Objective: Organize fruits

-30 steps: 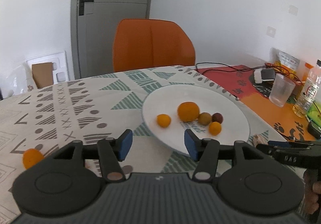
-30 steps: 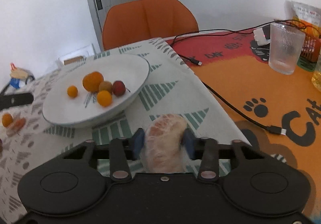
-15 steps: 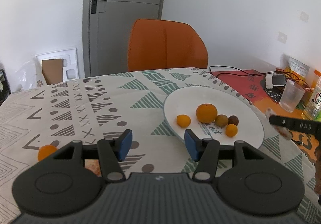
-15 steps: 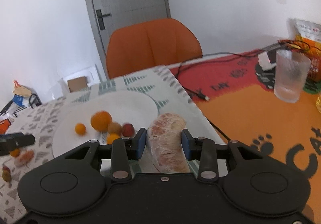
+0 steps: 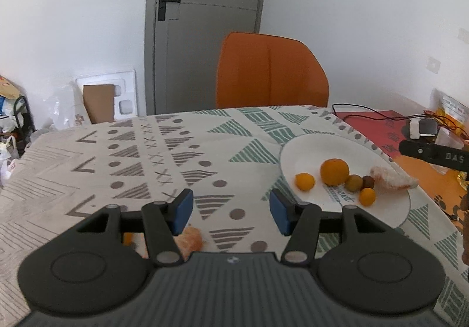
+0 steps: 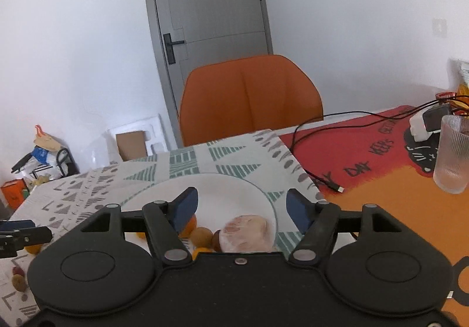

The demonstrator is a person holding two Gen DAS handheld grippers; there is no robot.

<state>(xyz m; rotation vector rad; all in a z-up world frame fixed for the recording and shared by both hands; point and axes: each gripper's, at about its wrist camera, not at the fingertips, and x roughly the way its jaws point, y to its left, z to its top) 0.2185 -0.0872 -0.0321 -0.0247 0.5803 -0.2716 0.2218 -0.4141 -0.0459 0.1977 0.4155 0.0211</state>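
Note:
A white plate [image 5: 304, 148] on the patterned tablecloth holds an orange [image 5: 334, 171], several small fruits and a peeled pomelo piece [image 5: 391, 178] at its right side. My right gripper [image 6: 241, 209] is open above the plate, with the pomelo piece [image 6: 244, 234] lying on the plate [image 6: 228, 186] below it. My left gripper [image 5: 231, 211] is open and empty over the cloth, left of the plate. A peeled orange segment [image 5: 192, 240] lies on the cloth under the left finger.
An orange chair [image 5: 271, 70] stands behind the table. On the orange mat at right are a ribbed glass [image 6: 453, 154], a black cable [image 6: 316, 177] and a charger [image 6: 425, 121]. Small fruits [image 6: 18, 278] lie on the cloth at far left.
My right gripper moved over the plate, opened and let go of the pomelo piece, which now lies on the plate. My left gripper moved left, still open.

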